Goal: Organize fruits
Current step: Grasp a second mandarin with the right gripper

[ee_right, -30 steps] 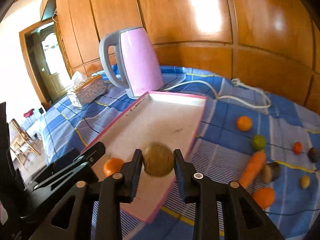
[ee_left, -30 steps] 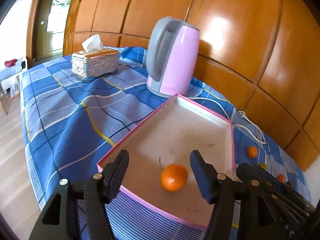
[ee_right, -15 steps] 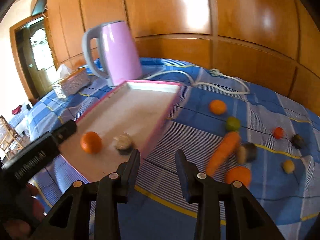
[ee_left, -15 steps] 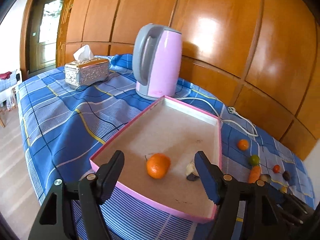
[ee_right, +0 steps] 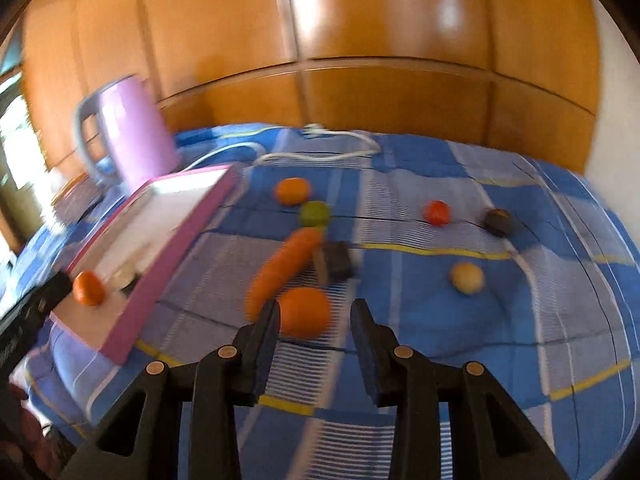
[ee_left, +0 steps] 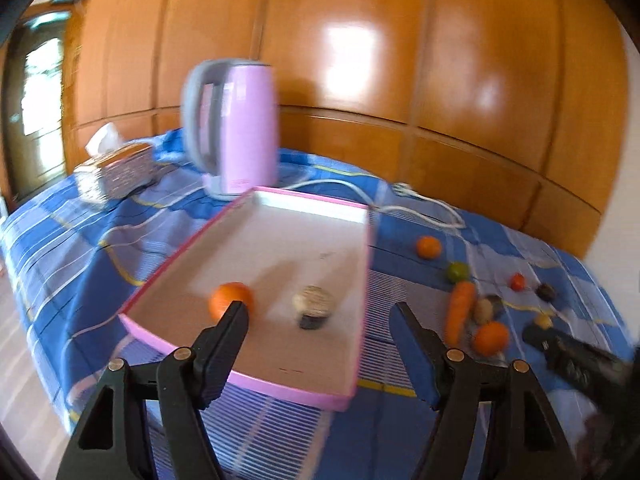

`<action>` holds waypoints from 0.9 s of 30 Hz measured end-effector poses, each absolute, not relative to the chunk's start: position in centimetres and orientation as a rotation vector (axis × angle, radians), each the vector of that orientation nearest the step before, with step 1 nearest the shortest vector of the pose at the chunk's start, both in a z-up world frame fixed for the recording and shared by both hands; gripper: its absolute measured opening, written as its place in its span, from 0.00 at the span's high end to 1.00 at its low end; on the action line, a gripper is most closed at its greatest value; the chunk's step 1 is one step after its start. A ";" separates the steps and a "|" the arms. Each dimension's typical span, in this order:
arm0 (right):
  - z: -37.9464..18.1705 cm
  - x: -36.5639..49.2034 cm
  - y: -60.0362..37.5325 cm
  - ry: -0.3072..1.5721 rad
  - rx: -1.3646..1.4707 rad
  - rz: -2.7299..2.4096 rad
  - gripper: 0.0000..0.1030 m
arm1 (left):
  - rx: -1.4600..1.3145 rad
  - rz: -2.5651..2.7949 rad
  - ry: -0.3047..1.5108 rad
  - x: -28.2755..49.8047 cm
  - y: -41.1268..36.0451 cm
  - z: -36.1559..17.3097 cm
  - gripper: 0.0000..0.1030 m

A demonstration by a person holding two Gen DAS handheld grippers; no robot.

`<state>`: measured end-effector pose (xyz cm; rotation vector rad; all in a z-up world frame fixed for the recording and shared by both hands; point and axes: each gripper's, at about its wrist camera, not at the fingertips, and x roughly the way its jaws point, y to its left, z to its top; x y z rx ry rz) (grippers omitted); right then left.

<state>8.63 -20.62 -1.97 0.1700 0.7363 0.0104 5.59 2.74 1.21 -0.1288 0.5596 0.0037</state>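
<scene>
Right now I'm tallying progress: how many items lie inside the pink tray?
2: an orange near the tray's left front edge, and a round brownish fruit right of it. None seem hidden.

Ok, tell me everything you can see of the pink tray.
The pink tray is a shallow rectangle with a raised pink rim and a pale, flat, matte floor. It lies flat on the blue checked cloth, its far end close to the pink kettle. Inside, near its front end, lie an orange and a brownish cut fruit, apart from each other. No gripper touches it.
</scene>
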 end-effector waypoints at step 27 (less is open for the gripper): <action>-4.8 11.5 -19.7 0.825 0.233 0.134 0.54 | -0.019 -0.131 0.637 6.0 -2.2 -1.9 0.29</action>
